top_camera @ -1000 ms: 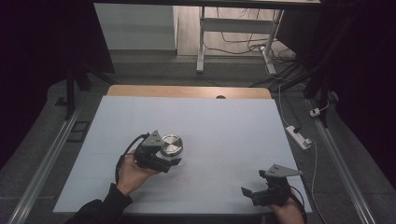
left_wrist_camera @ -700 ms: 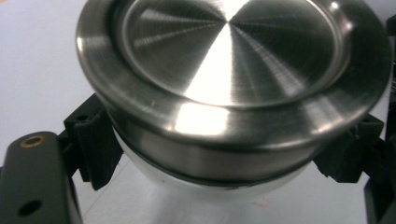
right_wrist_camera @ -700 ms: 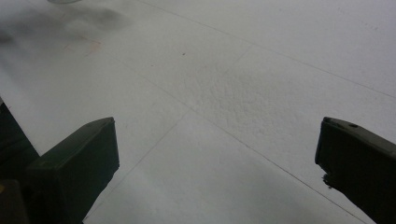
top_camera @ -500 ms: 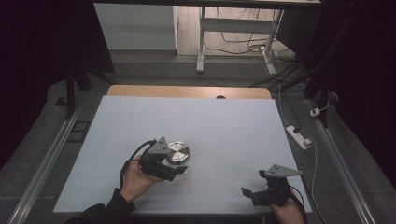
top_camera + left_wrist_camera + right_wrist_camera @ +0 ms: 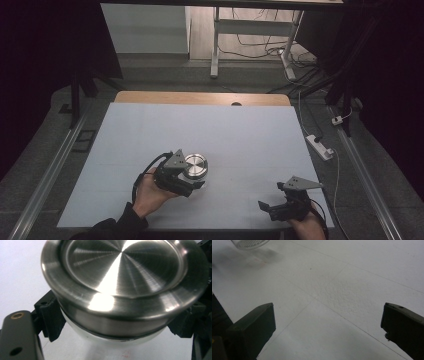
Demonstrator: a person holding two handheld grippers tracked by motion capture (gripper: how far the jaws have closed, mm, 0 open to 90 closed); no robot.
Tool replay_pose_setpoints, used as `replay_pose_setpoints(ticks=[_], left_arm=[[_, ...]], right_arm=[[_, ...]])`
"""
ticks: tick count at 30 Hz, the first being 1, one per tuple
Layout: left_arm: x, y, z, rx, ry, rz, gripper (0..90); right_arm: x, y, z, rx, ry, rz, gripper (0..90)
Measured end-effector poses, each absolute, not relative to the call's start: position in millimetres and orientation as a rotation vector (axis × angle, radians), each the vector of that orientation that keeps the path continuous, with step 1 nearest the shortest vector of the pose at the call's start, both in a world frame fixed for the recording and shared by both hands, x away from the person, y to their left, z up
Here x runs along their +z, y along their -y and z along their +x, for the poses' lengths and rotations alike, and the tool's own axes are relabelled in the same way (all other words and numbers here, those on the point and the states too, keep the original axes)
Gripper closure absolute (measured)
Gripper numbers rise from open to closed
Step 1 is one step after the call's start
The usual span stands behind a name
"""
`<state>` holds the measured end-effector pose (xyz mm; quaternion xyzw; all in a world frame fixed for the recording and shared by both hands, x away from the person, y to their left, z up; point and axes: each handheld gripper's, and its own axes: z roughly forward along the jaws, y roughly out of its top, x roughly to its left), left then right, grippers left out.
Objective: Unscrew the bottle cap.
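The steel-lidded jar [image 5: 195,165] has travelled to the right and a little toward me across the surface [image 5: 250,130] over the last second, and my left claw [image 5: 186,176] has gone with it, so I judge I am carrying or sliding it toward the middle, nearer my other hand. In the left gripper view the jar [image 5: 125,290] sits squarely between my two black jaws, one pressed against each flank just under the brushed lid, a pale body showing beneath; the grip is closed on it. I cannot tell whether its base is lifted off the surface or dragging. My right claw [image 5: 280,205] has not moved: it rests near the front right edge, well apart from the jar, jaws spread wide with nothing between them. Its view catches a rim of the jar [image 5: 249,243] at the top left corner.
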<state>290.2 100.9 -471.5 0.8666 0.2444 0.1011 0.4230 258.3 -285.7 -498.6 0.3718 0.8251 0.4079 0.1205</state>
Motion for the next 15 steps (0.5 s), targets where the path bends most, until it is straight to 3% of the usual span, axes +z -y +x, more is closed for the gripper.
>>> replay_pose_setpoints(ticks=[15], left_arm=[[-475.1,-98.0,292.2,0.239,-0.605,2.169,15.4]], right_arm=[[-491.1,281.2,257.5,1.241,-2.399,1.064,0.0]])
